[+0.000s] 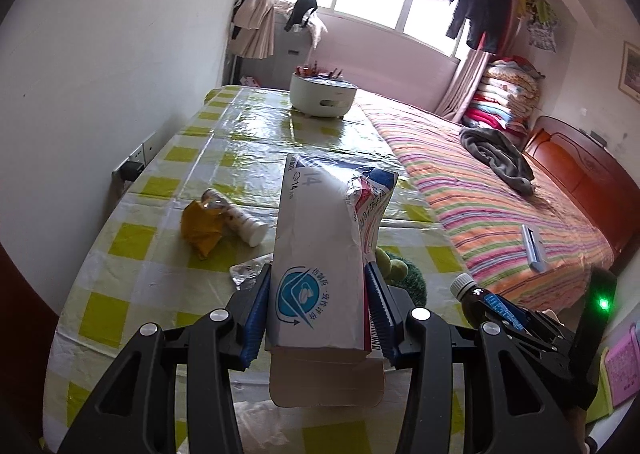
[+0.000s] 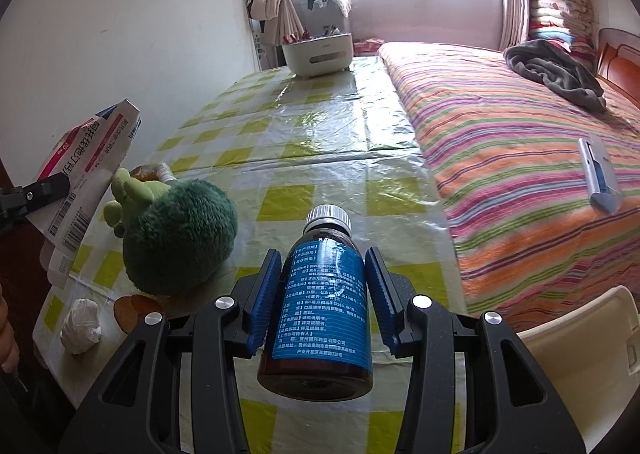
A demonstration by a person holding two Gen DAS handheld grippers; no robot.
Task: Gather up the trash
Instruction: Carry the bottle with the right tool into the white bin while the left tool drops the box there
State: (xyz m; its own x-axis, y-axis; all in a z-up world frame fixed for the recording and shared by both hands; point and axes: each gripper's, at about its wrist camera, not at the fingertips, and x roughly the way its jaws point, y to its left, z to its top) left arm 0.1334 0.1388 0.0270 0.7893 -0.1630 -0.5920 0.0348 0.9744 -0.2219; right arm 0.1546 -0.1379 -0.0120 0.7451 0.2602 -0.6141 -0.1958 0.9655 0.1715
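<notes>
at the centre bottom of the left wrist view, the left gripper point(image 1: 318, 300) is clamped on a white medicine carton point(image 1: 320, 250), both blue pads pressed against its sides. the carton's long axis runs up the frame, away from the camera, its torn far end pointing toward the top centre and its open flap hanging near the bottom edge. at the centre bottom of the right wrist view, the right gripper point(image 2: 320, 286) grips a brown bottle point(image 2: 318, 302) with a blue label; the bottle's long axis also runs up the frame, silver cap pointing away toward the upper centre, base nearest the lens.

only the left wrist view shows the yellow crumpled wrapper point(image 1: 200, 228) and the white-capped tube point(image 1: 236, 216) lying touching each other at middle left, and a clear crumpled plastic scrap point(image 1: 246, 274) just beside the left pad. only the right wrist view shows the white crumpled tissue point(image 2: 81, 326) at lower left and the white bin rim point(image 2: 580, 330) at lower right.

a green plush toy point(image 2: 176, 238) sits on the checked tablecloth point(image 2: 320, 134) left of the bottle, hiding most of the tube behind it. a white pot point(image 2: 316, 54) stands at the table's far end, the striped bed point(image 2: 520, 142) alongside on the right.
</notes>
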